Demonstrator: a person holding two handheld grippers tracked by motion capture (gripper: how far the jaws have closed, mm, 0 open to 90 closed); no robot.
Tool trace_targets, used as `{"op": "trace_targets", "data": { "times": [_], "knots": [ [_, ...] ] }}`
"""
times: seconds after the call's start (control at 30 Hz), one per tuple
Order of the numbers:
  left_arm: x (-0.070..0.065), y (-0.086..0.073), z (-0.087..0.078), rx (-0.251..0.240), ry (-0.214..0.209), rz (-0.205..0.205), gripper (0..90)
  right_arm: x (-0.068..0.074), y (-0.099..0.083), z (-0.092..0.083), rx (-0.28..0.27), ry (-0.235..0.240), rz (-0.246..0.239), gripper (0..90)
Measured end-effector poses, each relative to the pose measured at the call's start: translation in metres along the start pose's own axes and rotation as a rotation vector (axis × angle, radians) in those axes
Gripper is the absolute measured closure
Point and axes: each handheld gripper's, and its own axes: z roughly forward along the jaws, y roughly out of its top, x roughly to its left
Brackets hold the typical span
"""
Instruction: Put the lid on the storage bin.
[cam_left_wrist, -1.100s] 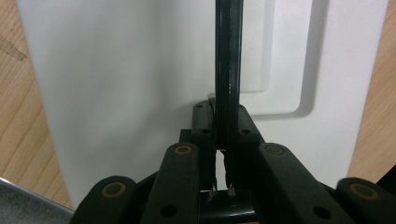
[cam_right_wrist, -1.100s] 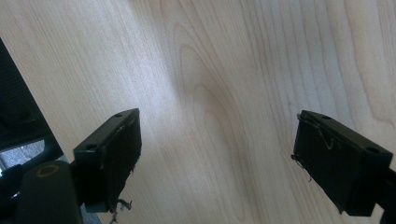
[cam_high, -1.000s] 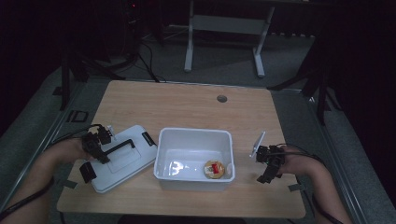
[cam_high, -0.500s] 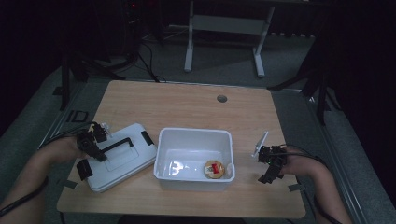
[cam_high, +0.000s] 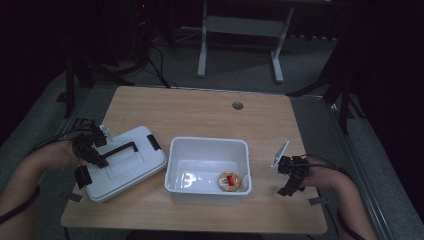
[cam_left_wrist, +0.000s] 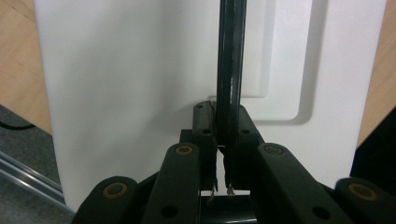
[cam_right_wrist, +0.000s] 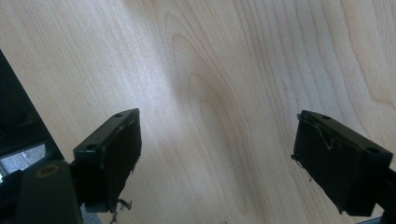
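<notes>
The left gripper (cam_high: 95, 155), clamped on the black handle (cam_left_wrist: 229, 70), has tilted the white lid (cam_high: 125, 162) up near the tabletop's (cam_high: 200, 110) left edge, ready for the bin (cam_high: 209, 170); the right gripper (cam_high: 290, 175) waits, jaws apart.

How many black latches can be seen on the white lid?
2: one latch at the lid's end nearest the white bin, one latch at its near-left end. More could be hidden behind the left gripper.
</notes>
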Motion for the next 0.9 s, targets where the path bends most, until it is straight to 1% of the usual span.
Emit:
{"op": "trace_targets", "data": {
  "times": [0.1, 0.2, 0.27, 0.37, 0.43, 0.47, 0.5, 0.6, 0.63, 0.7, 0.8, 0.83, 0.87, 0.9],
  "knots": [
    [-0.001, 0.0, -0.012, -0.016, 0.007, 0.008, 83.6, 0.001, 0.0, 0.001, -0.003, 0.002, -0.001, 14.9],
    [-0.003, 0.001, -0.028, -0.039, 0.023, 0.013, 83.6, 0.001, -0.001, 0.001, -0.005, 0.001, -0.004, 14.8],
    [-0.005, 0.002, -0.037, -0.047, 0.033, 0.016, 83.6, 0.0, -0.002, 0.0, -0.005, -0.003, 0.002, 14.9],
    [-0.009, 0.005, -0.051, -0.051, 0.058, 0.028, 83.6, 0.001, -0.002, -0.001, -0.005, -0.005, 0.006, 14.8],
    [-0.011, 0.007, -0.059, -0.05, 0.065, 0.04, 83.7, 0.001, -0.002, -0.001, -0.007, -0.005, 0.005, 14.9],
    [-0.013, 0.009, -0.064, -0.055, 0.075, 0.047, 83.6, 0.001, -0.002, -0.001, -0.008, -0.006, 0.006, 14.9],
    [-0.014, 0.011, -0.067, -0.062, 0.073, 0.048, 83.6, 0.001, -0.002, -0.001, -0.007, -0.008, 0.006, 14.8],
    [-0.018, 0.017, -0.08, -0.075, 0.078, 0.072, 83.6, 0.001, -0.002, -0.001, -0.008, -0.008, 0.007, 14.8],
    [-0.02, 0.02, -0.083, -0.078, 0.082, 0.086, 83.6, 0.0, -0.002, -0.001, -0.01, -0.008, 0.006, 14.8],
    [-0.024, 0.026, -0.087, -0.079, 0.08, 0.094, 83.6, 0.0, -0.003, -0.001, -0.008, -0.008, 0.011, 14.9],
    [-0.032, 0.039, -0.093, -0.084, 0.086, 0.136, 83.6, 0.0, -0.003, -0.001, -0.003, -0.015, 0.014, 14.9],
    [-0.034, 0.042, -0.094, -0.085, 0.091, 0.143, 83.6, 0.0, -0.003, 0.0, 0.002, -0.022, 0.014, 14.8],
    [-0.037, 0.047, -0.095, -0.089, 0.085, 0.155, 83.6, 0.0, -0.003, 0.0, 0.005, -0.023, 0.014, 14.8],
    [-0.04, 0.051, -0.096, -0.09, 0.088, 0.169, 83.6, -0.001, -0.003, 0.001, 0.01, -0.023, 0.014, 14.8]
  ]
}}
